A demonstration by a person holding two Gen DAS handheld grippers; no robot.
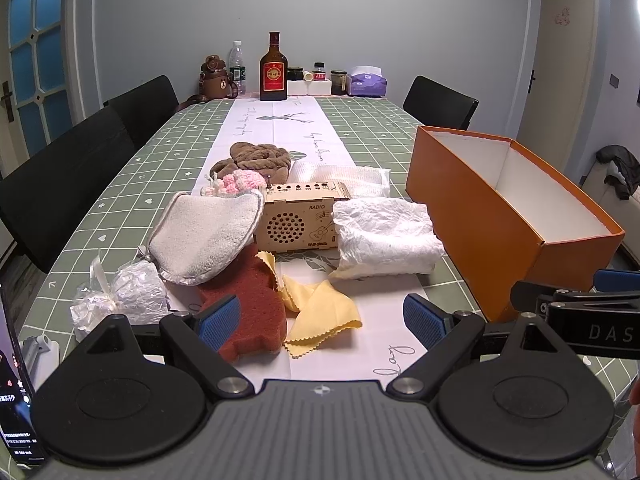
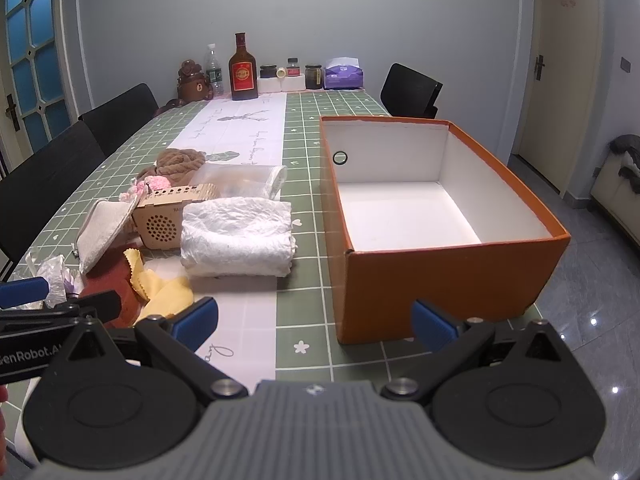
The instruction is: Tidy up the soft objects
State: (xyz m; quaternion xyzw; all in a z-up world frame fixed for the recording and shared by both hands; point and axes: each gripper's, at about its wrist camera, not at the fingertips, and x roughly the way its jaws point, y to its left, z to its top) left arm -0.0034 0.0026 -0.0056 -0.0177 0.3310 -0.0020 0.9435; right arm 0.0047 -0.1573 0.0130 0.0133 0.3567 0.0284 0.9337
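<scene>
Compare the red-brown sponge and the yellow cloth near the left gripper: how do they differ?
The red-brown sponge is a thick, porous slab lying flat; the yellow cloth is thin, crumpled and folded over itself. The sponge's edges are rounded, while the cloth's edges are zigzag-cut. The sponge is partly tucked under the grey mitt; the cloth lies uncovered, one corner overlapping the sponge. Both rest on the table, outside the orange box.

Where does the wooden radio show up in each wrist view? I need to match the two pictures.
Left wrist view: the wooden radio sits just left of centre, between the grey-white cloth pad and the folded white cloth.
Right wrist view: the radio is at middle left, partly hidden behind the same white cloth.
Shared landmark: the orange box, to the right of the radio in both.
</scene>
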